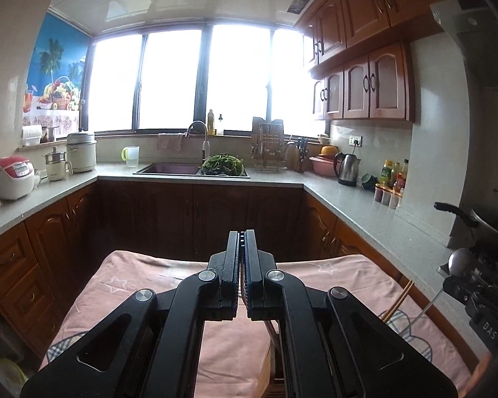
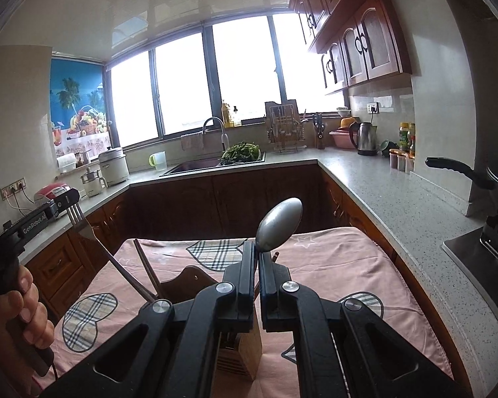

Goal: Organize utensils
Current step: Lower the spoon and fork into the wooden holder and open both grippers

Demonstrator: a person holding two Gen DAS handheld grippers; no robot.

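My right gripper (image 2: 258, 255) is shut on a metal spoon (image 2: 279, 224), bowl upward, above a wooden utensil holder (image 2: 245, 348) on the pink cloth (image 2: 332, 265). Chopsticks (image 2: 146, 270) lean out of the holder. My left gripper (image 1: 241, 258) is shut; in the right wrist view it (image 2: 70, 203) holds a metal fork (image 2: 83, 224), tines up, its handle slanting down toward the holder. The fork is hidden in the left wrist view. The spoon (image 1: 459, 260) and chopsticks (image 1: 398, 301) show at the right of the left wrist view.
A pink cloth (image 1: 142, 282) covers the table. Counters run around the kitchen with a rice cooker (image 1: 13, 177), a sink (image 1: 169, 168) with greens, a kettle (image 1: 347, 169), condiment bottles (image 1: 393, 179) and a pan (image 2: 461, 172) at the right.
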